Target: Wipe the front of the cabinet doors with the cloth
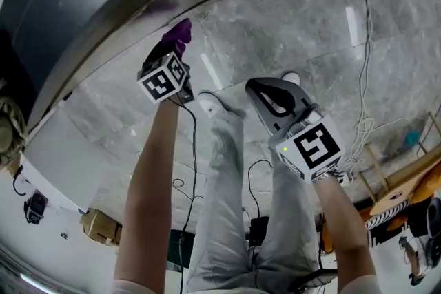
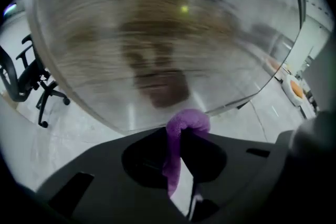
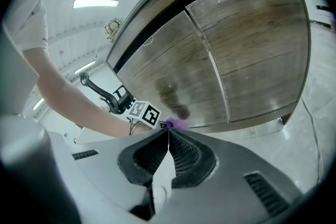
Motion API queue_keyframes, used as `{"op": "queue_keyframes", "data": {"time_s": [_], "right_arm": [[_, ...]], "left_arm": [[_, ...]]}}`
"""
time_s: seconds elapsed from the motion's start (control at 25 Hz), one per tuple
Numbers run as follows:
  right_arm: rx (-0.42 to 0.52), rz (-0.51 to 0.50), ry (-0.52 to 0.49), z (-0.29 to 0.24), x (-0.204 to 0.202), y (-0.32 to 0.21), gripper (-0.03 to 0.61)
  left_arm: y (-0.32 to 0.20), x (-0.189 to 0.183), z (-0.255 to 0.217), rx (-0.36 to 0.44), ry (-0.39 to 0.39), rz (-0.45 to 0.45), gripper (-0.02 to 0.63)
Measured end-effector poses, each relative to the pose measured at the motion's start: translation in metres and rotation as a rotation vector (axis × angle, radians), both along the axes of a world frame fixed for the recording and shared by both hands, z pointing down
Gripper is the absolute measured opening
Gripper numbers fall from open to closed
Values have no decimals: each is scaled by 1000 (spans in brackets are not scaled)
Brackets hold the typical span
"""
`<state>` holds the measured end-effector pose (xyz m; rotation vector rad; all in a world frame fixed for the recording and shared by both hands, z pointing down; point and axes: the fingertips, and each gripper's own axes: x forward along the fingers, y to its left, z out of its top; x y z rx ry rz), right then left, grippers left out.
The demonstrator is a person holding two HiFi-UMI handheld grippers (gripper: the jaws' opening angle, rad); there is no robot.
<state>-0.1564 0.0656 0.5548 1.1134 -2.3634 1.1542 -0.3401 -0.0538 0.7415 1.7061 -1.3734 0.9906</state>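
The cabinet doors (image 3: 220, 60) are broad, stiff panels of brown wood grain with a slight sheen, and they should take firm rubbing without giving. The cloth (image 2: 188, 119) is small, purple and fluffy. I judge it light, soft and floppy, best pinched at a bunched fold so a wad sticks out past the tips. The left gripper (image 2: 180, 136) is clamped on it that way, with the rounded wad poking forward at the left door's lower part, near the floor (image 1: 289, 24). I cannot confirm contact with the door. The right gripper (image 3: 168, 130) hangs back on the right, jaws pressed together on nothing.
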Motion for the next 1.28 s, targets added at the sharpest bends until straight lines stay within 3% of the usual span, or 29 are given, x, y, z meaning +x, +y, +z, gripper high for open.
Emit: {"op": "queue_keyframes", "data": {"time_s": [0.16, 0.36, 0.52, 0.64, 0.8, 1.0, 1.28], "right_arm": [[-7, 30, 44, 14, 44, 19, 28], [-45, 173, 82, 32, 106, 45, 28], [-99, 347, 91, 50, 141, 74, 28], [-129, 422, 96, 59, 156, 90, 28], [-123, 394, 115, 63, 149, 85, 28], [-66, 326, 91, 50, 110, 49, 28], [-11, 249, 71, 41, 58, 22, 28]], "left_arm": [[-8, 81, 20, -21, 82, 62, 57], [-27, 157, 41, -14, 122, 124, 57], [-43, 188, 54, 5, 100, 183, 57], [-52, 192, 63, -3, 101, 154, 57], [-51, 158, 67, -15, 68, 52, 57], [-42, 60, 66, -33, 4, -84, 57], [-31, -62, 59, -26, -84, -187, 57]]}}
